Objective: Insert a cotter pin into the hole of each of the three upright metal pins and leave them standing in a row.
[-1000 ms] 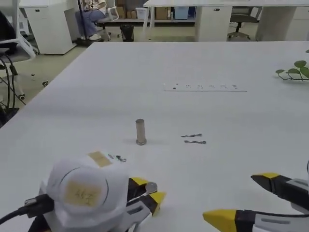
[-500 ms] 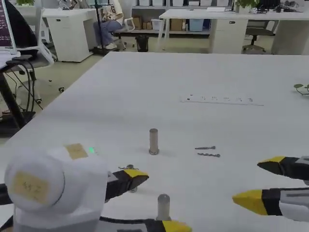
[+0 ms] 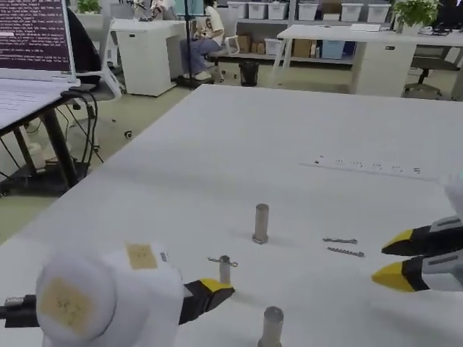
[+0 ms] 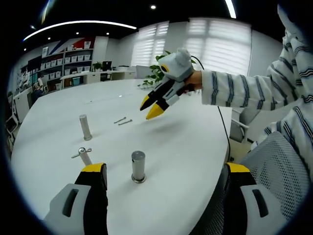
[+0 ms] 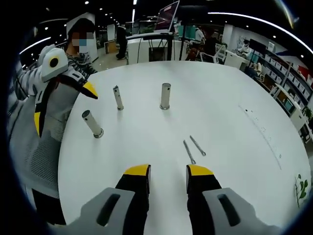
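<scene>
In the head view, my left gripper (image 3: 211, 292) sits low, just beside the fitted metal pin (image 3: 225, 268), the one with a cotter pin already crosswise through its top. I can see one yellow tip there, so I cannot tell its spread from this view. One bare metal pin (image 3: 260, 223) stands beyond the fitted pin and another bare pin (image 3: 272, 327) nearer me. The two loose cotter pins (image 3: 342, 246) lie flat, well to the right of the fitted pin, with my right gripper (image 3: 395, 260) just beyond them, its tips slightly parted and empty.

In the left gripper view, my jaws are spread wide and hold nothing. The near bare pin (image 4: 138, 166) stands between them, and the fitted pin (image 4: 84, 155) is just left of it.

In the right gripper view, my jaws stand a little apart and empty, with the loose cotter pins (image 5: 193, 145) just ahead and the fitted pin (image 5: 118, 98) far beyond.

I judge the cotter pins to be light, thin, stiff wire that is slippery on the smooth table (image 3: 217, 159). I would pinch one at its looped head, leaving the legs free. The upright pins look solid but tippy, so I would steady one low on its shaft.
</scene>
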`<action>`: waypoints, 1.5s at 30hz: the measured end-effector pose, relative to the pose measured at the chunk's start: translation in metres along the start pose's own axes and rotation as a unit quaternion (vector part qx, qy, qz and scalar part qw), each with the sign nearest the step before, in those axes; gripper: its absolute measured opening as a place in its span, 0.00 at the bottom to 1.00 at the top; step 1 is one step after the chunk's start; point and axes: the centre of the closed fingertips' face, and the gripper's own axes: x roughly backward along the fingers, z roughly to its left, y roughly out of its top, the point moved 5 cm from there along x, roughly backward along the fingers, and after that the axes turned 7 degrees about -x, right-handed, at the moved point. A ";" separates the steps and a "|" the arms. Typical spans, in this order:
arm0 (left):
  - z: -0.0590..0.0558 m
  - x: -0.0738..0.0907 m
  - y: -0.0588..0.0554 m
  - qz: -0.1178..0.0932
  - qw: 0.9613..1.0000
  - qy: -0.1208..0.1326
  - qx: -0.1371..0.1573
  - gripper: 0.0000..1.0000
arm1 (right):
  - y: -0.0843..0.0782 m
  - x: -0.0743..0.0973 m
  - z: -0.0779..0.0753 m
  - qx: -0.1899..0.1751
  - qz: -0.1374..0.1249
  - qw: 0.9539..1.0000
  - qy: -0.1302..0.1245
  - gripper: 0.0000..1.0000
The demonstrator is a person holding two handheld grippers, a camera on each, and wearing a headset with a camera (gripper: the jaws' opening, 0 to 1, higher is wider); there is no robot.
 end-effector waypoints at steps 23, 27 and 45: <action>0.013 0.016 -0.012 0.005 0.998 0.052 0.038 0.99 | 0.005 -0.054 -0.044 0.061 0.097 0.993 0.036 0.07; 0.016 0.018 -0.011 0.004 0.998 0.054 0.041 0.97 | 0.004 -0.057 -0.047 0.074 0.123 0.989 0.045 0.03; 0.011 0.018 -0.010 0.009 0.998 0.048 0.047 0.95 | 0.023 -0.077 -0.033 0.075 0.137 0.981 0.117 0.00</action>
